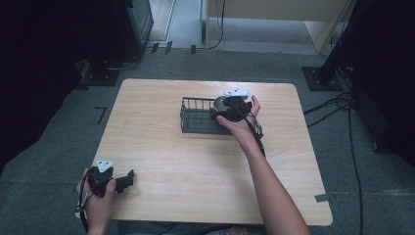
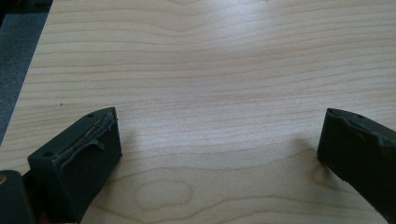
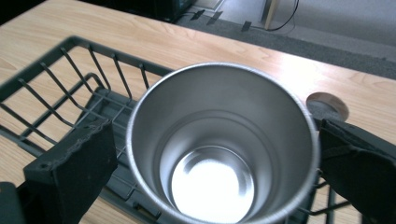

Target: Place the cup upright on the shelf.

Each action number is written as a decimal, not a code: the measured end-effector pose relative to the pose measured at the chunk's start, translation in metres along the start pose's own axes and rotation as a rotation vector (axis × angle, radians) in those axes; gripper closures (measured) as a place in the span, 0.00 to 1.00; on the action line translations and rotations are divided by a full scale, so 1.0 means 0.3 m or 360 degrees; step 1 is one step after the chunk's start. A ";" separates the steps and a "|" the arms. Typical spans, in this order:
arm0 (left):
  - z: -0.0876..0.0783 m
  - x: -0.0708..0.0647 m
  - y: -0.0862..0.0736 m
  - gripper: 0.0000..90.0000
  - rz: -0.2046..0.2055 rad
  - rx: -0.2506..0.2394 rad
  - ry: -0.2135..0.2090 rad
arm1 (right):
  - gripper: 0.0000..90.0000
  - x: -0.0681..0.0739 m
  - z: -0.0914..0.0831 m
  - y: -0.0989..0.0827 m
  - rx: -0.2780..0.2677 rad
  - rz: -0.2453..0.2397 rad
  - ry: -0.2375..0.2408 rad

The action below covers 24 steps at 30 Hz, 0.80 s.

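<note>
A shiny steel cup (image 3: 219,135) stands upright, mouth up, at the right end of a dark wire basket (image 1: 193,120) on the far half of the wooden table (image 1: 195,171). My right gripper (image 1: 226,108) reaches over the basket's right end. In the right gripper view its jaws stand wide on either side of the cup's rim; the right jaw is against the rim and the left one is a hair off it. My left gripper (image 1: 126,179) rests at the table's near left corner, open, with bare wood between its fingers (image 2: 84,149).
The basket's wire wall (image 3: 70,74) rises left of the cup. A small round disc (image 3: 328,103) sits in the tabletop just beyond the cup. Cables and dark stands lie on the grey floor around the table.
</note>
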<state>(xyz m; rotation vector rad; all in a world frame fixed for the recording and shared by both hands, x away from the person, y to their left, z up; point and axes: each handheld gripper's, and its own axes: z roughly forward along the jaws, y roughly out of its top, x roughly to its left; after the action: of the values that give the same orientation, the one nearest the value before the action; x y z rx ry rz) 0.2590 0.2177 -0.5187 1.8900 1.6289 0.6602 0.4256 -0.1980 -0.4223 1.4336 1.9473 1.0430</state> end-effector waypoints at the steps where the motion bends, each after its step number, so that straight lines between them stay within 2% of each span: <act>1: 0.000 0.000 0.000 0.00 0.0000 0.0000 0.0000 | 0.00 0.001 -0.012 0.002 -0.0015 -0.0008 -0.0005; 2: 0.000 0.000 0.000 0.00 0.0000 0.0000 0.0000 | 0.00 0.001 -0.012 0.002 -0.0015 -0.0008 -0.0005; 4: 0.000 0.000 0.000 0.00 0.0000 0.0000 0.0000 | 0.00 0.003 -0.053 0.004 -0.0064 -0.0020 0.0020; 6: 0.000 0.000 0.000 0.00 0.0000 0.0001 0.0000 | 0.00 0.002 -0.063 0.003 -0.0073 -0.0031 0.0025; 13: 0.000 0.000 0.000 0.00 0.0000 0.0000 0.0000 | 0.00 -0.003 -0.156 -0.036 -0.0089 -0.0039 0.0030; 24: 0.000 0.000 0.000 0.00 0.0000 -0.0001 0.0000 | 0.00 -0.037 -0.251 -0.135 -0.0057 0.0034 0.0036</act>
<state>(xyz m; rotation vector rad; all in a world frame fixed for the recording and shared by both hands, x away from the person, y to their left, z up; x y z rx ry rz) 0.2590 0.2177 -0.5188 1.8892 1.6284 0.6606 0.3489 -0.2360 -0.4122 1.4321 1.9234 1.1026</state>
